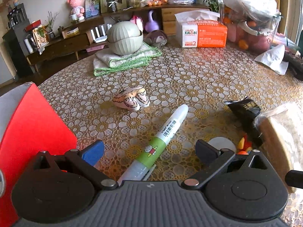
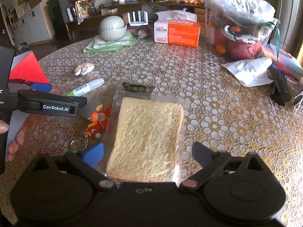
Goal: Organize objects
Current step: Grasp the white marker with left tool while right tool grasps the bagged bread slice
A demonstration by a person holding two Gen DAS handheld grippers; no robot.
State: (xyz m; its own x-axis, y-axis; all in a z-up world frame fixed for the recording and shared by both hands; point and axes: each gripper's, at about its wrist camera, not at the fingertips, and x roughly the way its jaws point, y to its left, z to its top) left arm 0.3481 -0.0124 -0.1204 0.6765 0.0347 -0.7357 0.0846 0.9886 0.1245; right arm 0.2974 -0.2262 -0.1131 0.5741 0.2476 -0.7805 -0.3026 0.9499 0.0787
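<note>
**On the surface: sorting not yet begun, both claws empty**

At the centre of the left wrist view, the marker pen [image 1: 166, 132] lies flat on the surface [image 1: 208, 79], its white cap pointing toward 1 o'clock and its green-banded barrel running back under the left claw [image 1: 149, 151]. The left claw stands wide open with the pen between its jaws; neither jaw touches it. Nothing is gripped.

In the right wrist view, the bagged bread slice [image 2: 147, 140] lies flat between the jaws of the right claw [image 2: 149, 155]. This claw is also wide open, and contact with the wrapper cannot be confirmed.

Remaining loose items, working outward:

- Red plush keychain [image 2: 98, 121], just beside the bread at 9 o'clock.
- Dark sachet [image 2: 138, 89], at the bread's 12 o'clock edge.
- Small striped plush [image 1: 132, 98], beyond the pen at 11 o'clock.
- Red box [image 1: 32, 124], at 9 o'clock of the left claw, presumably the container.

Farther back stand the stacked bowls [image 1: 125, 37] on a folded cloth [image 1: 123, 60] and the tissue pack [image 1: 202, 32].

Assessment: no item appears to be collected yet. All pieces lie separately, and the box's contents cannot be seen. The task is judged to be at its start, with each claw positioned for a first grasp.
</note>
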